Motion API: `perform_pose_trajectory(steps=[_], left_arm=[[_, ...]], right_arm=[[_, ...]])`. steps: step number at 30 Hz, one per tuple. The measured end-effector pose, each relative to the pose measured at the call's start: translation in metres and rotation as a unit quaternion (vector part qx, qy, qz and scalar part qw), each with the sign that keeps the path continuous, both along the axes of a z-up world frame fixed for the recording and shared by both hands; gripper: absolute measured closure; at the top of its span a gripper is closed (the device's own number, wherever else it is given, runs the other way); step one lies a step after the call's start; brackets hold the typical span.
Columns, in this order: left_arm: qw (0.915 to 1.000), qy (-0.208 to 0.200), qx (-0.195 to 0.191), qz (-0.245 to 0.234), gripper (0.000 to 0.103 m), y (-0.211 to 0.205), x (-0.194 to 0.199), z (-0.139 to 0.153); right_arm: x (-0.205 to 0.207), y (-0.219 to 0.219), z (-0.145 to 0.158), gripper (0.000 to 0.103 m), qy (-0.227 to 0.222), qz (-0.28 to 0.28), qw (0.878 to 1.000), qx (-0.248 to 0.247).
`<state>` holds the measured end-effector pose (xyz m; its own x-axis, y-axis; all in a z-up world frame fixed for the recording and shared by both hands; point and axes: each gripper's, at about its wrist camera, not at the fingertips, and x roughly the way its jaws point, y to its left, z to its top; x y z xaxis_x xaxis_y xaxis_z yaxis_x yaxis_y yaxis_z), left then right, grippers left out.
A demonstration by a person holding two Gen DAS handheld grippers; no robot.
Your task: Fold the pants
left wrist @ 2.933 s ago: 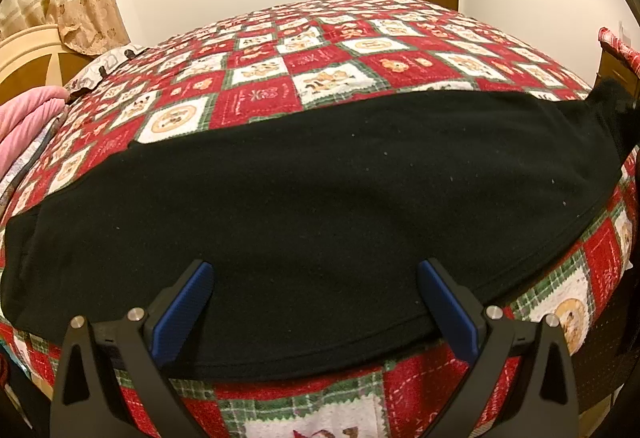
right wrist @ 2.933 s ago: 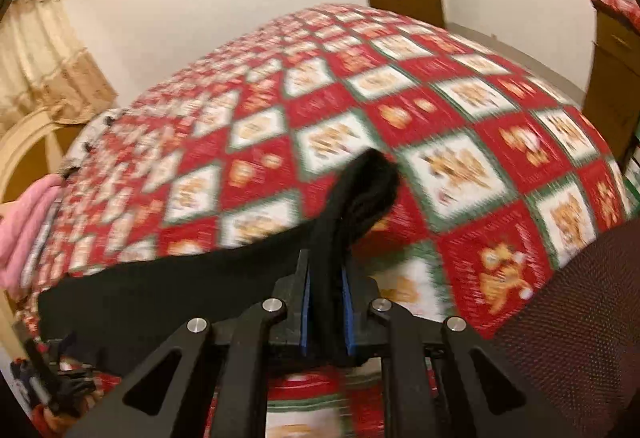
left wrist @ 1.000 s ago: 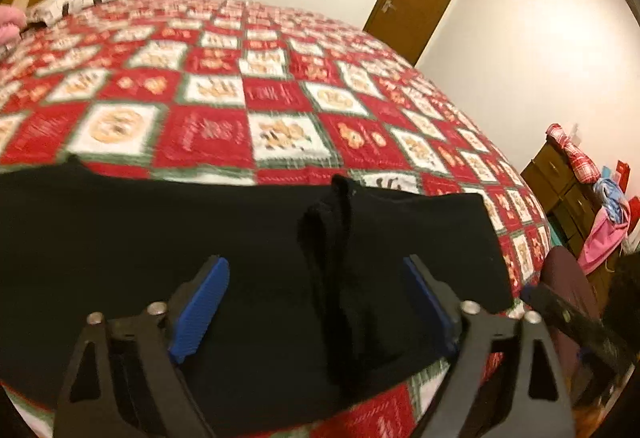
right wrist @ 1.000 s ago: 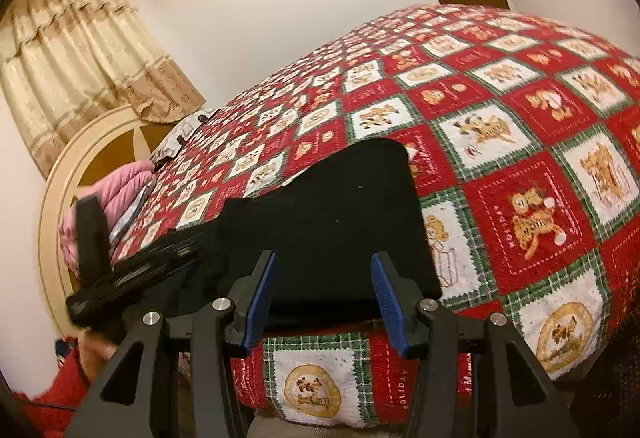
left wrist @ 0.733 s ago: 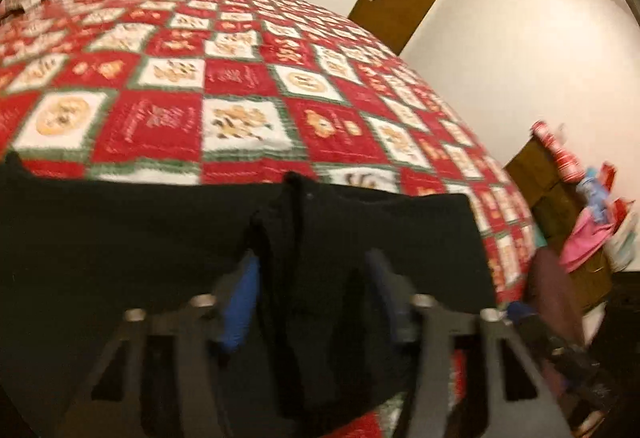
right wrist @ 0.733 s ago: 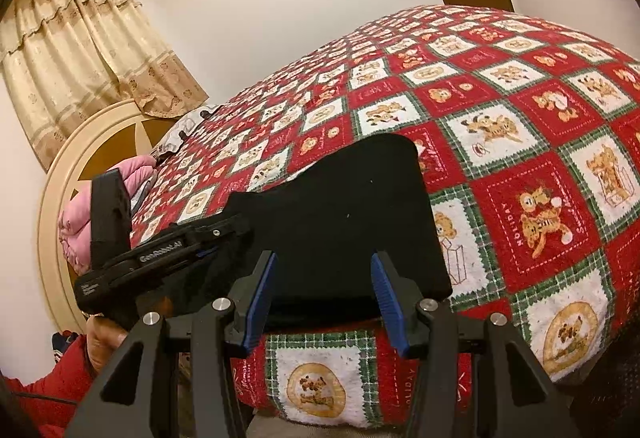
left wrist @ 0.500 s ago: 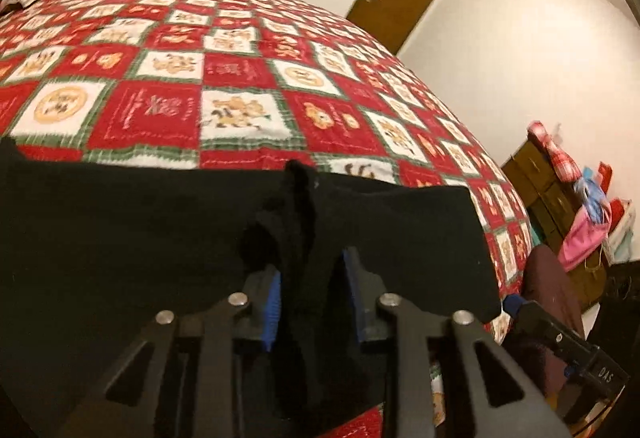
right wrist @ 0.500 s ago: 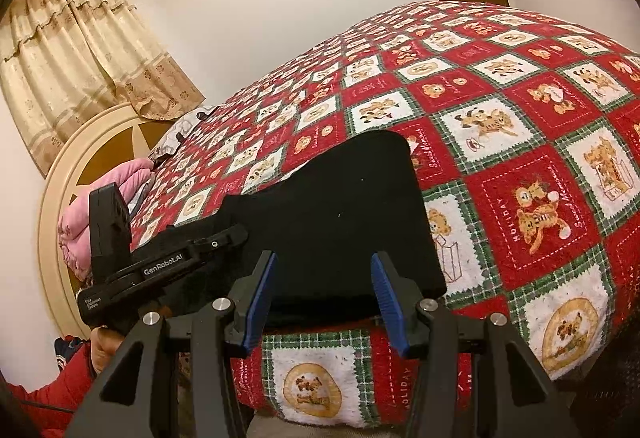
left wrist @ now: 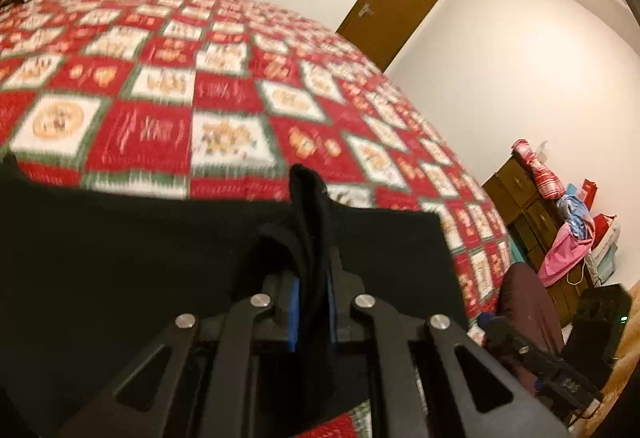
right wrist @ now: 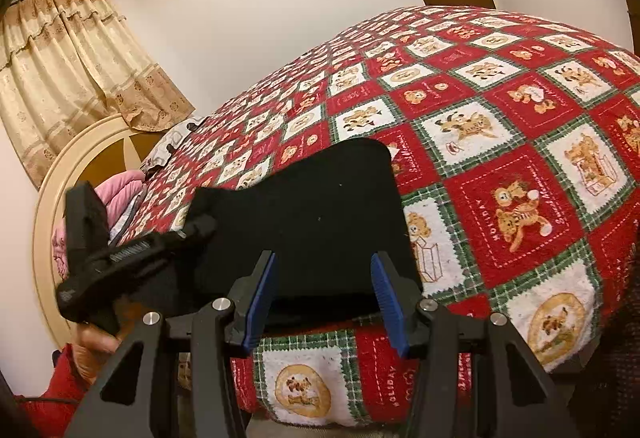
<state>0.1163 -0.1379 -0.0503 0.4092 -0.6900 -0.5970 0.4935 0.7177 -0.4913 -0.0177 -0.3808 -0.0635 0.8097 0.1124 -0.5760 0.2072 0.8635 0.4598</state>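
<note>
The bedspread (right wrist: 520, 174) reads "HOLIDAY" in its red and white squares.

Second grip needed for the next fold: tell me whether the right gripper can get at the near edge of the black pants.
Probably yes. The right gripper is open and empty, with the black pants edge lying right ahead on the quilt. The left gripper, pinching fabric, sits off to the side.

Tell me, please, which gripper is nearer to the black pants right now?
Left. The left gripper is shut on a pinched ridge of the black pants; the right gripper hangs open at their near edge.
</note>
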Motion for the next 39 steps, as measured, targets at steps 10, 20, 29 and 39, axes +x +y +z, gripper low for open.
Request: perform_pose_trajectory(steps=[10,20,29,39], left_arm=[[0.9979,-0.037,0.033,0.042,0.092,0.043,-0.009,0.017],[0.9859,-0.026,0.148,0.074,0.082,0.042,-0.002,-0.026],[0.9695,-0.067,0.184,0.147,0.04,0.071,-0.003,0.003],[0.9793,-0.113,0.16,0.051,0.04,0.02,-0.024,0.017]], right_arm=[[-0.011,-0.017,0.007,0.052,-0.006,-0.035,0.999,-0.008],[0.008,0.005,0.004,0.052,0.016,-0.001,0.999,-0.047],[0.079,0.02,0.025,0.082,0.005,0.035,0.993,-0.112],[0.133,-0.009,-0.026,0.08,0.052,0.045,0.998,-0.007]])
